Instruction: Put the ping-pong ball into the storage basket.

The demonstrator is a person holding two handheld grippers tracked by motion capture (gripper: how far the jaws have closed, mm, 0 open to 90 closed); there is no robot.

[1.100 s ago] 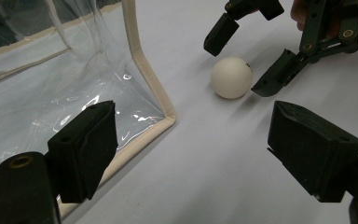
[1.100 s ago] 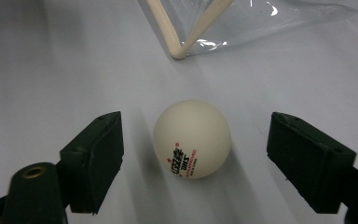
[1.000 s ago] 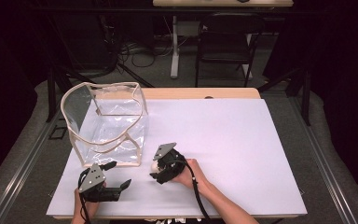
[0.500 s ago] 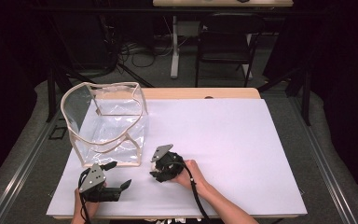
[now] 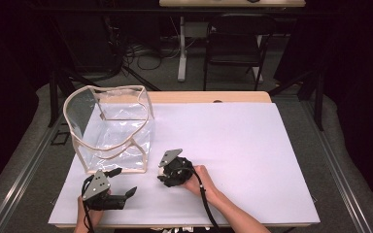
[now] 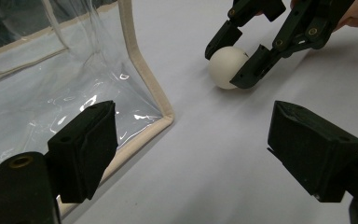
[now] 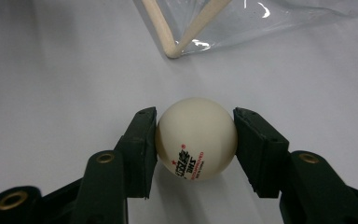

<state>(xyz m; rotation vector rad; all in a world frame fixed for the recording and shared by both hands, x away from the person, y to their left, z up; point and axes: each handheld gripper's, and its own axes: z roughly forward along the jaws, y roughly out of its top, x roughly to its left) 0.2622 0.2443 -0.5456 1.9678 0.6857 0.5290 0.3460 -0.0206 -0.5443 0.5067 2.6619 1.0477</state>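
The right gripper (image 7: 196,140) has just closed its jaws and now pinches the white ball (image 7: 196,138) at the lower centre of its view, on the white table (image 5: 233,145). The left gripper (image 6: 191,154) stays spread, near the clear bag (image 5: 109,128).

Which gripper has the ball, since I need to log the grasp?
The right gripper: its jaws have just closed onto the white ball. The left gripper stands open, empty.
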